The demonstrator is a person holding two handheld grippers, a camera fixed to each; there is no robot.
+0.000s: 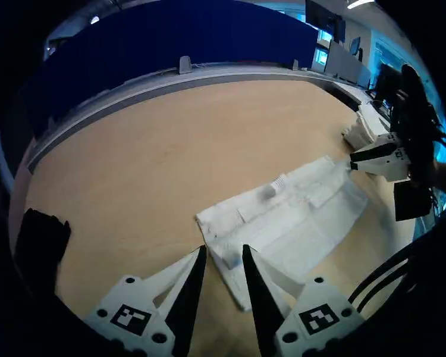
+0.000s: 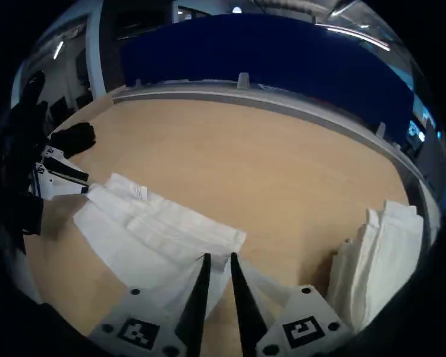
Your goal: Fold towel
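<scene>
The white towel (image 1: 288, 220) lies flat on the wooden worktop (image 1: 163, 149) near its front edge, stretched from left to right, already folded into overlapping lengthwise bands, lightly creased, with a small white label (image 1: 278, 183) on its far edge.

From the left gripper view I can't tell whether the left hand-held gripper (image 1: 224, 253) really pinches the towel (image 1: 294, 220), because the near corner slips under its fingertips. I have the same doubt in the right gripper view, where the right hand-held gripper (image 2: 218, 259) covers the towel corner nearest it. The towel's tag (image 2: 138, 191) is too small for me to make out. A dark object (image 1: 41, 238) on the worktop's left is cut off by the picture's edge, and so is the pile of white cloth (image 2: 389, 262) on the right.
</scene>
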